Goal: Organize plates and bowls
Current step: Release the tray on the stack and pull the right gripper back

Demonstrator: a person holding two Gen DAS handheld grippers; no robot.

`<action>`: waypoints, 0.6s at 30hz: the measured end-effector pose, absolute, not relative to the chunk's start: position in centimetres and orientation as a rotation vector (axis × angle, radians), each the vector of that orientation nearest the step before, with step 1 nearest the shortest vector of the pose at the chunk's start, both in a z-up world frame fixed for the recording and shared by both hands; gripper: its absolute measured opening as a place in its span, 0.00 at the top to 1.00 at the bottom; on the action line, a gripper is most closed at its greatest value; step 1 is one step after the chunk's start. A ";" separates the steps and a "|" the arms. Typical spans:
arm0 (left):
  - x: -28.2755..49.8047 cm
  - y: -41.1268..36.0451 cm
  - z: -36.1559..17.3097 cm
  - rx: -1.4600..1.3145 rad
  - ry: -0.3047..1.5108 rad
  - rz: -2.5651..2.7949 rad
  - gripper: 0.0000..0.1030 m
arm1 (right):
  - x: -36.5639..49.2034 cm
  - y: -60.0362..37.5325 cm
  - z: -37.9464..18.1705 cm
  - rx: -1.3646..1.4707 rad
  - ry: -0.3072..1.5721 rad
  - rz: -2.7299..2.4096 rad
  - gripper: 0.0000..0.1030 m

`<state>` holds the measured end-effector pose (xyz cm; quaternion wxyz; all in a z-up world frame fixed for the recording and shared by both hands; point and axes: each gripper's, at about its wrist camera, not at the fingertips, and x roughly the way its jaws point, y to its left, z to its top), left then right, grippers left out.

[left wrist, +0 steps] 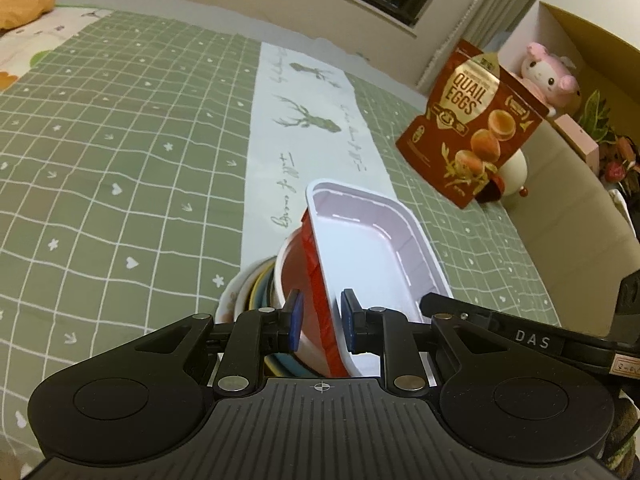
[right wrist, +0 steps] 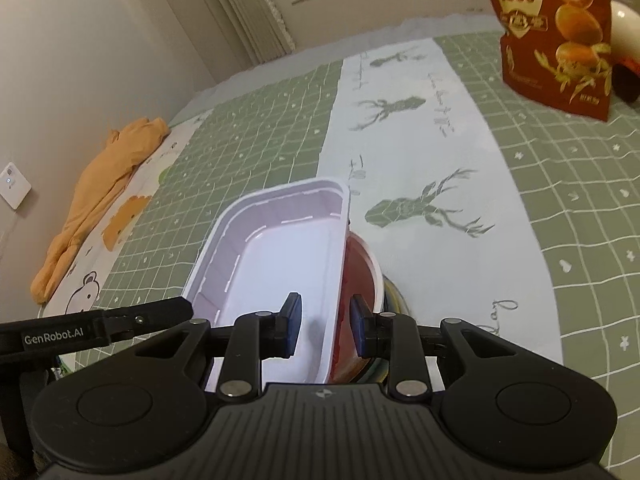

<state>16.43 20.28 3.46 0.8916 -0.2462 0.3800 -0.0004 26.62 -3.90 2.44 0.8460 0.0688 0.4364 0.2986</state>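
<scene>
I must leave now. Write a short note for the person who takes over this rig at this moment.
Left tool: shut on one long wall of the rectangular white plastic tray with red outside.
Right tool: shut on the opposite long wall.
Tray is held tilted over the red round bowl, which sits on top of the stacked plates on the green checked cloth.
Done: bowl stacked.
Left: settle the tray, release both tools.
</scene>
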 end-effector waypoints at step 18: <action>2.1 11.5 -0.1 -0.336 0.480 0.041 0.81 | 12.4 -10.4 1.6 0.139 0.618 0.616 0.50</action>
